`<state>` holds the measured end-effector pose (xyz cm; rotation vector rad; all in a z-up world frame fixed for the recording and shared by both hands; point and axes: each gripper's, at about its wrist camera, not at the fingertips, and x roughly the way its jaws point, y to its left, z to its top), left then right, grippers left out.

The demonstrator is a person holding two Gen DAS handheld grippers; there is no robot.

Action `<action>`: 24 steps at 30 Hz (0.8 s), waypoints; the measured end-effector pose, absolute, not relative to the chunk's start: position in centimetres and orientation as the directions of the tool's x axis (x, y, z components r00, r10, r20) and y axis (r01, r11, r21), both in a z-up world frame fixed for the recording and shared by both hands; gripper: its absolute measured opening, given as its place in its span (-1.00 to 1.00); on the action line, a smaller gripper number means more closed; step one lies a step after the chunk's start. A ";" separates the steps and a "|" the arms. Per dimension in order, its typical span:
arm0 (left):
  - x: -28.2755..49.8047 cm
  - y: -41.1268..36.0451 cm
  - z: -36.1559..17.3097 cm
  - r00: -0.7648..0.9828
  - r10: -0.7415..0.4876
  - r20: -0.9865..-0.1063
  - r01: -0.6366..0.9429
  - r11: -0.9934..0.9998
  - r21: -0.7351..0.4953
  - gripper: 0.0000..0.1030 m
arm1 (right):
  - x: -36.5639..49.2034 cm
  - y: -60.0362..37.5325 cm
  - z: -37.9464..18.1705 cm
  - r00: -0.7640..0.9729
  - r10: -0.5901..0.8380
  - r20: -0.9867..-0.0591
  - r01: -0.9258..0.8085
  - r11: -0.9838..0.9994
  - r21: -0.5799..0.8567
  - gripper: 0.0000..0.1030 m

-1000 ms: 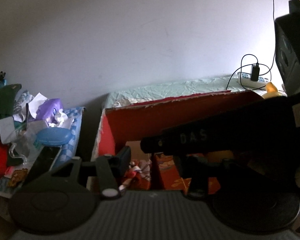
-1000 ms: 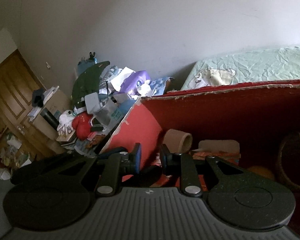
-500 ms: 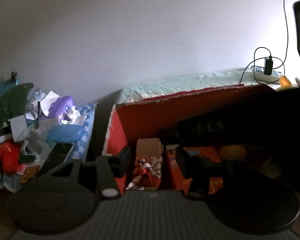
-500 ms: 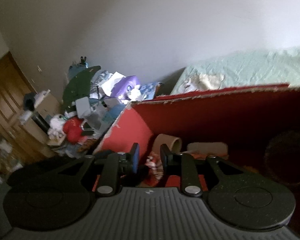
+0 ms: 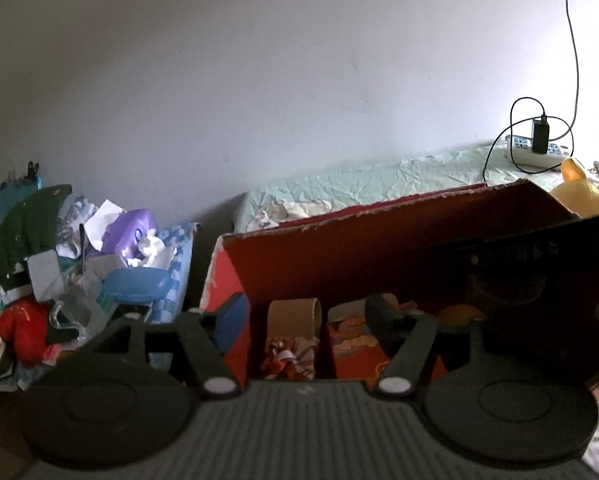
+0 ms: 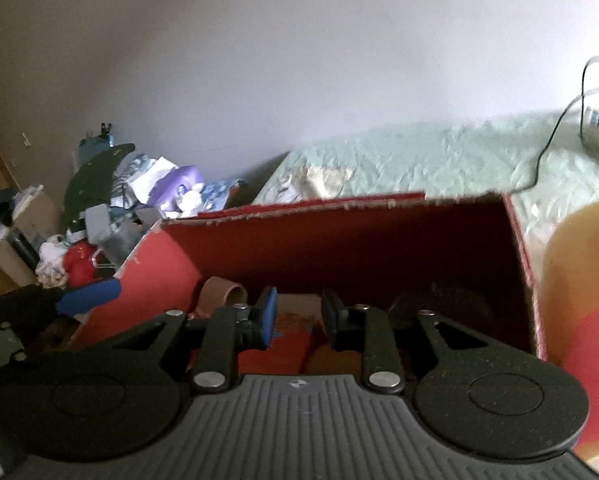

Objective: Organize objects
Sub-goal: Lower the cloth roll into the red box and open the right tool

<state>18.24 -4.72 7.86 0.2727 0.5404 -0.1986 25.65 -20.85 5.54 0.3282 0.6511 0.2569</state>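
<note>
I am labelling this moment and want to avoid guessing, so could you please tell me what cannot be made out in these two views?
- Left wrist view: the red box's right half is in deep shadow; its contents there are unreadable.
- Right wrist view: a dark round thing in the box is too dim to identify.
- Right wrist view: the yellow plush is blurred and cut off by the right edge.

Black gripper (image 6: 299, 314), blue pads (image 6: 268, 316), silver screws.

I see matt red cardboard on the box (image 6: 351, 240), its top edge torn and rough — the bed sheet (image 6: 419, 156) is pale green cloth, finely crinkled. My right hand-held gripper (image 6: 297, 316) looks like matt black plastic with dull metal rivets; the wall (image 5: 259, 80) is smooth, flat paint.
</note>
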 end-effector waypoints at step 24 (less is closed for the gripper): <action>20.3 -5.7 6.0 0.837 -0.005 -0.548 0.190 0.941 0.281 0.57 | 25.9 -20.2 5.5 0.769 0.249 -0.589 -0.089 0.954 0.288 -0.67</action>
